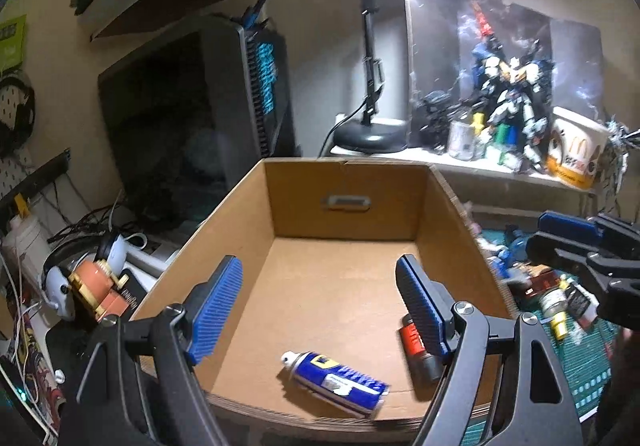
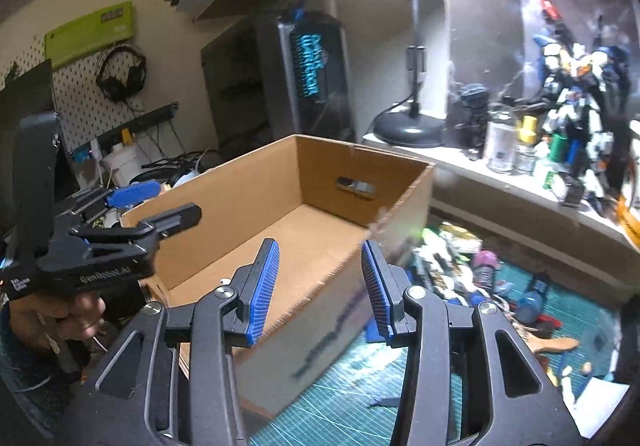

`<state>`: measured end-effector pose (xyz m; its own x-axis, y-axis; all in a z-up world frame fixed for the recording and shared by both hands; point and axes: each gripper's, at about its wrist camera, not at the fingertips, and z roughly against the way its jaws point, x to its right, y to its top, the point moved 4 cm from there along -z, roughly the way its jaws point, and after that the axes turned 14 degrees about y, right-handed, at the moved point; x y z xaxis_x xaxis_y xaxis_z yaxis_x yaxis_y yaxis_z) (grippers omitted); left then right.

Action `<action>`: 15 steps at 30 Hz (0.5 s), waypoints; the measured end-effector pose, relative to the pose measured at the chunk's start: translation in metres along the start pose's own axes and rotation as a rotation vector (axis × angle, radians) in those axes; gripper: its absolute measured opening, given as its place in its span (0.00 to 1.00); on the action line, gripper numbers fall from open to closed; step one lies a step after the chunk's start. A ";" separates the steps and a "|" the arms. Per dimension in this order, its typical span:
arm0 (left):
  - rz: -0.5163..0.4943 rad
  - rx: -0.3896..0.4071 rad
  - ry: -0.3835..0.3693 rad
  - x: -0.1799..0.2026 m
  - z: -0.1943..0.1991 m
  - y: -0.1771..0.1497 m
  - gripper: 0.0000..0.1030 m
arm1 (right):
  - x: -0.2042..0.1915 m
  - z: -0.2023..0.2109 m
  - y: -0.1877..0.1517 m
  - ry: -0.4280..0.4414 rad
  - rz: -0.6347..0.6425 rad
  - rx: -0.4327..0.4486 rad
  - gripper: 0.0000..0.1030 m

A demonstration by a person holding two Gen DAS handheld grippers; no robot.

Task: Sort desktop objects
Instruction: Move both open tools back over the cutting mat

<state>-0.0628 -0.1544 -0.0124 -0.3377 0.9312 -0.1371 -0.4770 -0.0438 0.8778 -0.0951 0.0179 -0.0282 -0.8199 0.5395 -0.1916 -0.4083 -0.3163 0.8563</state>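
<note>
Over the cardboard box [image 1: 344, 182], we hold both the left gripper [image 1: 320, 310] and right gripper [image 2: 320, 290] released and empty; a blue spray can [image 1: 336, 382] lies inside, seemingly sorted.

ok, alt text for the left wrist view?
The open left gripper hovers over a cardboard box holding a blue spray can on its side and a red-and-black item. The right gripper shows at the right edge, above a cluttered green mat.
</note>
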 end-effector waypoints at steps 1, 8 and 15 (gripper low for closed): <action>-0.002 0.009 -0.010 0.004 0.003 0.002 0.77 | 0.003 0.006 -0.001 -0.012 -0.003 0.006 0.40; -0.042 0.058 -0.082 0.040 0.019 0.015 0.77 | 0.031 0.047 -0.012 -0.098 -0.051 0.032 0.40; -0.084 0.070 -0.165 0.085 0.025 0.020 0.77 | 0.058 0.088 -0.029 -0.190 -0.101 0.045 0.40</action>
<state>-0.0807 -0.0666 0.0046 -0.1583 0.9775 -0.1394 -0.4386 0.0569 0.8969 -0.0958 0.1272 -0.0223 -0.6835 0.7056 -0.1869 -0.4622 -0.2202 0.8590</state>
